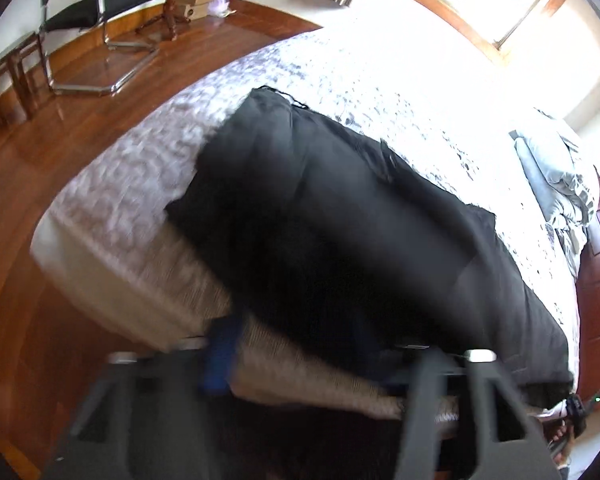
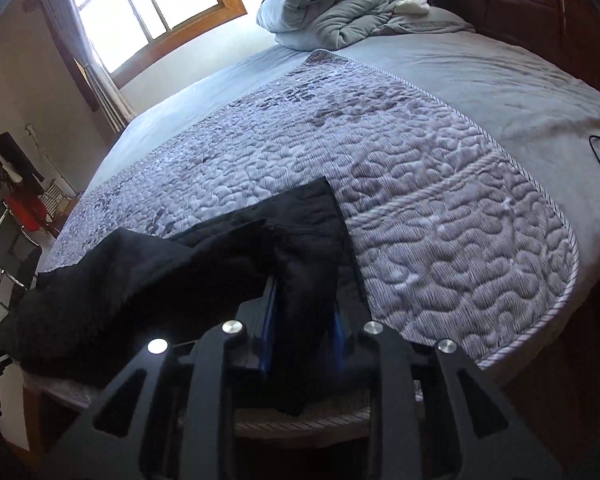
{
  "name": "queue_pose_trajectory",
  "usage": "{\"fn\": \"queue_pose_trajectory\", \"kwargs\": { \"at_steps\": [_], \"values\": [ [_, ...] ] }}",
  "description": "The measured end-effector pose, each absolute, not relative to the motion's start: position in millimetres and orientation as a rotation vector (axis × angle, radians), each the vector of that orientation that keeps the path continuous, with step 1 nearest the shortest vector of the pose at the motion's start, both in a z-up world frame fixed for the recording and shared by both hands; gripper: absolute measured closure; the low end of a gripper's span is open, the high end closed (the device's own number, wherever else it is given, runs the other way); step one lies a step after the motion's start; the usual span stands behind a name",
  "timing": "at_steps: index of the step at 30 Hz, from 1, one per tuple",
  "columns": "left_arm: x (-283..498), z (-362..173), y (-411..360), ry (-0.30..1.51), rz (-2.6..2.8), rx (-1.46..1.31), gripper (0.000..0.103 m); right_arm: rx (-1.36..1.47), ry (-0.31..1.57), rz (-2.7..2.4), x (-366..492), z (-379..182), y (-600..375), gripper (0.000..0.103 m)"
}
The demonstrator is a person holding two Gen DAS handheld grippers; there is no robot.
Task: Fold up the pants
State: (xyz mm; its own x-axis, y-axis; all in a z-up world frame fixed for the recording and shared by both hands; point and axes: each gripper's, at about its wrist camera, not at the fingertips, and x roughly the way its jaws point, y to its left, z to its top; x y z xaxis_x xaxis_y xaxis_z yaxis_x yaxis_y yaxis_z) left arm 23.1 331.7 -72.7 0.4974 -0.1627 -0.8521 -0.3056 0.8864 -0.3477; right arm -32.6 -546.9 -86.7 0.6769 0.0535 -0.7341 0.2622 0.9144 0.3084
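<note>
The black fabric pants [image 1: 340,216] lie along the near edge of the quilted grey-lilac bedspread [image 2: 440,184], with their long axis parallel to that edge. In the left wrist view one narrow end points toward the wooden floor [image 1: 112,92] and the other end runs off toward the right of the picture; which end is the waistband cannot be told. The left gripper [image 1: 316,360] stands with jaws wide apart at the bed edge, nothing pressed between them, the cloth directly ahead and just beyond the fingertips. The right gripper [image 2: 302,340] stands with jaws narrow, a fold of the pants between its blue pads [image 2: 268,332]; whether the pads press the cloth cannot be told. From it the garment extends leftward. Judged from this, the right gripper is the nearer to a hold, and the coming fold should run across the long axis.
</note>
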Motion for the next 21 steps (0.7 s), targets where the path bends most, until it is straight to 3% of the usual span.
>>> {"fn": "queue_pose_trajectory", "kwargs": {
  "at_steps": [8,16,17,18,21],
  "values": [
    [-27,-83,336,1.06,0.023,-0.749,0.019,0.434,0.832,-0.142,-47,-85,-547,0.063],
    [1,-88,332,1.077,0.136,-0.835,0.021,0.47,0.823,-0.151,-60,-82,-548,0.063],
    [5,-89,333,1.065,0.131,-0.866,0.033,0.467,0.823,-0.153,-63,-81,-548,0.063],
    [8,-90,335,1.053,0.106,-0.905,0.057,0.467,0.822,-0.156,-66,-80,-547,0.062],
    [18,-85,333,1.029,0.046,-0.958,0.084,0.468,0.815,-0.157,-76,-76,-546,0.058]
  ]
}}
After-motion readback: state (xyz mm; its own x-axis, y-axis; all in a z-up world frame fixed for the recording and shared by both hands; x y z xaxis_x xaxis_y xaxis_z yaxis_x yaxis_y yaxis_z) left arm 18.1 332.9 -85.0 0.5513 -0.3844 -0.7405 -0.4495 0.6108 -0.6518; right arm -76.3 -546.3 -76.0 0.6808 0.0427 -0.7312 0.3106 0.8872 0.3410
